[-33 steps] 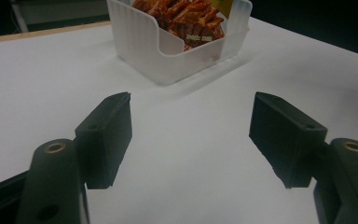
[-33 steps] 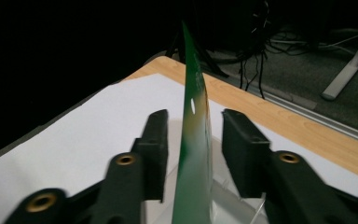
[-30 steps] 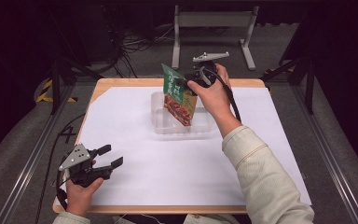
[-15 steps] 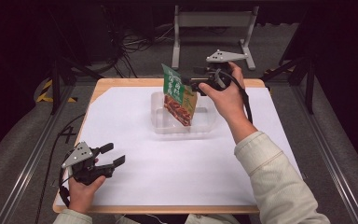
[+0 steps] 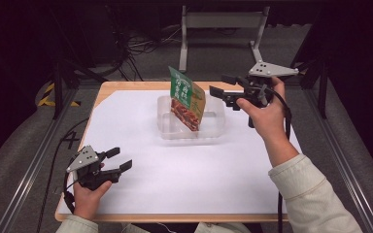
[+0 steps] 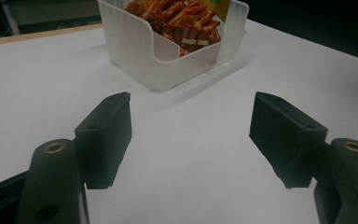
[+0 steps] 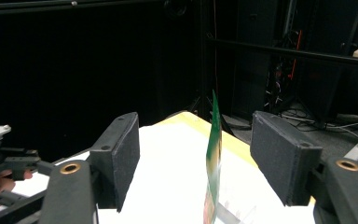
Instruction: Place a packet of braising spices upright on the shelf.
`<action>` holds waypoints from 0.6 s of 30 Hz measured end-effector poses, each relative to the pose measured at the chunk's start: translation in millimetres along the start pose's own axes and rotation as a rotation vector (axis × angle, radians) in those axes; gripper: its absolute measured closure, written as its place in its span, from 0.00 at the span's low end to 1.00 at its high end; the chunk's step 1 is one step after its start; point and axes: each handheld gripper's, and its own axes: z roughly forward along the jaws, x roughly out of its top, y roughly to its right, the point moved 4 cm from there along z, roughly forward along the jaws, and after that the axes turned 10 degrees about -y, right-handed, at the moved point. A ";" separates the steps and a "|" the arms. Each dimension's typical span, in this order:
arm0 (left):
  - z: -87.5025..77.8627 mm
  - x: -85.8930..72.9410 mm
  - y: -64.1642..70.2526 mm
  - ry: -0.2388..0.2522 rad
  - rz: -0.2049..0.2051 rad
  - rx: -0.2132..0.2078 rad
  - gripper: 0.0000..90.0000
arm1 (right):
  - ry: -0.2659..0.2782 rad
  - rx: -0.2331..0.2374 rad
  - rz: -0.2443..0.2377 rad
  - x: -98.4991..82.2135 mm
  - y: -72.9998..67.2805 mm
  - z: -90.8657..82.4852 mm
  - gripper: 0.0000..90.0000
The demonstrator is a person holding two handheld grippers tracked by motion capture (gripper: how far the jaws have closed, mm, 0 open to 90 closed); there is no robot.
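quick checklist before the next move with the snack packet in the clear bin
1. Snack packet standing inside the clear bin: ok.
2. Packet upright: not ok, it leans in the high view.
3. Right gripper let go: ok, jaws have just been opening, open and apart from the packet.
4. Left gripper free: ok, open, nothing between its jaws, low over the white sheet.
5. Packet seated on the bin floor: cannot tell.

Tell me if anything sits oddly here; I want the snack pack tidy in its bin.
The green snack pouch stands on edge in the clear plastic bin, leaning and poking well above the rim rather than lying inside. The right gripper has just opened, apart from the pouch. Nothing is spilled or damaged.
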 end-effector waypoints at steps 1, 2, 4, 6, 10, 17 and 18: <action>0.0 0.0 0.0 0.000 0.000 0.000 0.34 | 0.000 0.000 0.000 0.0 0.0 0.0 0.37; -0.2 -0.1 0.0 0.000 -0.001 0.000 0.34 | 0.002 -0.001 -0.005 -1.1 -0.4 -4.4 0.36; -0.5 -0.2 -0.3 0.000 -0.002 0.000 0.34 | 0.003 -0.001 -0.011 -4.2 -1.0 -12.7 0.36; -1.0 0.0 -0.7 0.003 -0.002 0.001 0.34 | 0.003 -0.004 -0.015 -9.0 -0.7 -21.0 0.36; -1.6 0.6 -0.6 0.007 0.000 0.001 0.33 | 0.007 -0.012 -0.017 -19.9 0.5 -36.2 0.35; -2.4 2.8 -0.3 0.007 0.015 -0.003 0.33 | 0.010 -0.020 -0.039 -38.2 -0.7 -60.2 0.32; -2.6 2.9 -0.6 0.006 0.021 -0.004 0.33 | 0.010 -0.024 -0.041 -40.8 -0.8 -63.2 0.32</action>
